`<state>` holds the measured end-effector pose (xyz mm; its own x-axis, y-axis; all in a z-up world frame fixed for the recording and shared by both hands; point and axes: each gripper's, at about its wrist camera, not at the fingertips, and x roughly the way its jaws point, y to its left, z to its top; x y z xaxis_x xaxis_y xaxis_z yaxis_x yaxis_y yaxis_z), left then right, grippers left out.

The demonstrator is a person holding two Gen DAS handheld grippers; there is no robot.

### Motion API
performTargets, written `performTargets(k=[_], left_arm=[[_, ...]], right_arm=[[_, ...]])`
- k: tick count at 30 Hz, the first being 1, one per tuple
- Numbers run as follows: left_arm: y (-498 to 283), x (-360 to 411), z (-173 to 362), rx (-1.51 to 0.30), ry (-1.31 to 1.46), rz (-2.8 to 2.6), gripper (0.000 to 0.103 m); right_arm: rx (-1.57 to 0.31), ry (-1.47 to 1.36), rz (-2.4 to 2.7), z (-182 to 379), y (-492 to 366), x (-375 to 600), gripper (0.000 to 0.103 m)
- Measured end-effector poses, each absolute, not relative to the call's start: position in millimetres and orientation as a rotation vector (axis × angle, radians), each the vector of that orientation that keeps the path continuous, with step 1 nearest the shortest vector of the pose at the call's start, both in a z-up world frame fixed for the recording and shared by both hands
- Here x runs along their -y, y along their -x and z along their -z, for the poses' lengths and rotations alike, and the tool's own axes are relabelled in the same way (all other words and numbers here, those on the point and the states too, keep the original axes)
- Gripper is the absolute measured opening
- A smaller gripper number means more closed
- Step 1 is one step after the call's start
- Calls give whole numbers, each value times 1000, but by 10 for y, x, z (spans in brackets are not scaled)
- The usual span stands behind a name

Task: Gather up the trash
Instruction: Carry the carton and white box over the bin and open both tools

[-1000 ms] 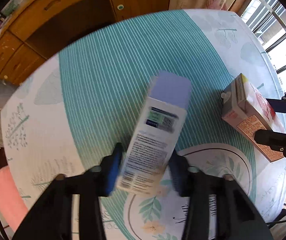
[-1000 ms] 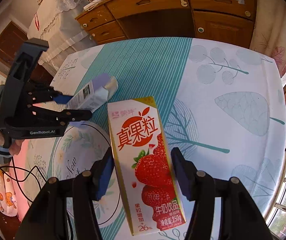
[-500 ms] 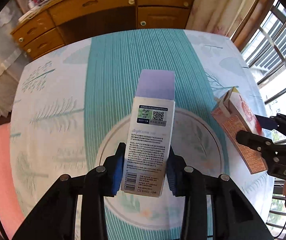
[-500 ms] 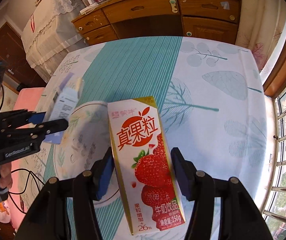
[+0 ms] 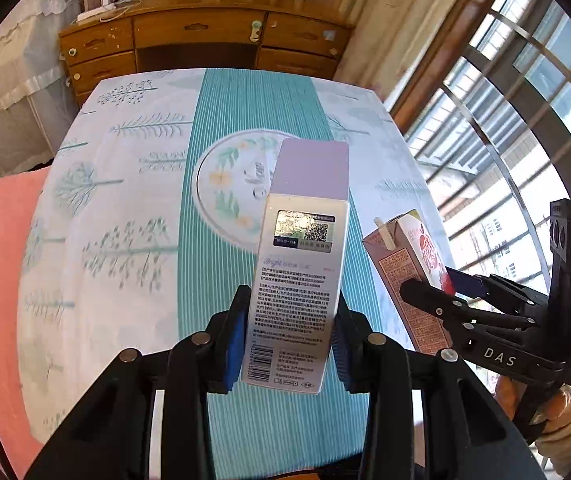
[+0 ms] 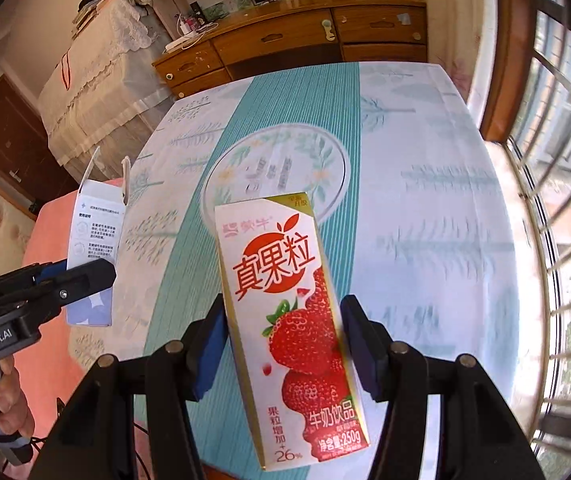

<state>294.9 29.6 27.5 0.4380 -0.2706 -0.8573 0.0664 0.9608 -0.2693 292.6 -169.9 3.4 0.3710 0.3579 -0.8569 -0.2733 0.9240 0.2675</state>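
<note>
— Left gripper [image 5: 291, 340] pinches your purple box [image 5: 299, 280] low, up above the near table [image 5: 125, 200]. Empty cardboard, crushes easily!
— Right gripper [image 6: 281, 344] clamps the milk carton [image 6: 291, 320] midway; stiffer, grip its flat sides.

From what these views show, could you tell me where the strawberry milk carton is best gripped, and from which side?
Grip the strawberry milk carton across its two narrow side faces at the lower body, coming from its bottom end, as the right gripper does now. Those faces are flat and parallel, and this keeps the pads clear of the straw on top.
</note>
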Motion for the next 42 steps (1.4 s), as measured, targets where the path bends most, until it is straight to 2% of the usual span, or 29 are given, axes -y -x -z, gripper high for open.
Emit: performTargets(k=[10, 18, 30, 42], left_arm=[[-1449, -373, -330, -1072, 166, 341, 35], [-709, -272, -147, -1135, 179, 371, 36], [-131, 88, 900, -1296, 274, 287, 36], [25, 250, 2088, -1368, 324, 269, 36]], right_arm=[[-1060, -181, -314, -263, -1315, 1711, 56], [-1152, -151, -324, -74, -523, 1735, 56], [-1307, -243, -347, 862, 7, 2091, 56], [-1420, -352, -319, 2163, 88, 2256, 57]])
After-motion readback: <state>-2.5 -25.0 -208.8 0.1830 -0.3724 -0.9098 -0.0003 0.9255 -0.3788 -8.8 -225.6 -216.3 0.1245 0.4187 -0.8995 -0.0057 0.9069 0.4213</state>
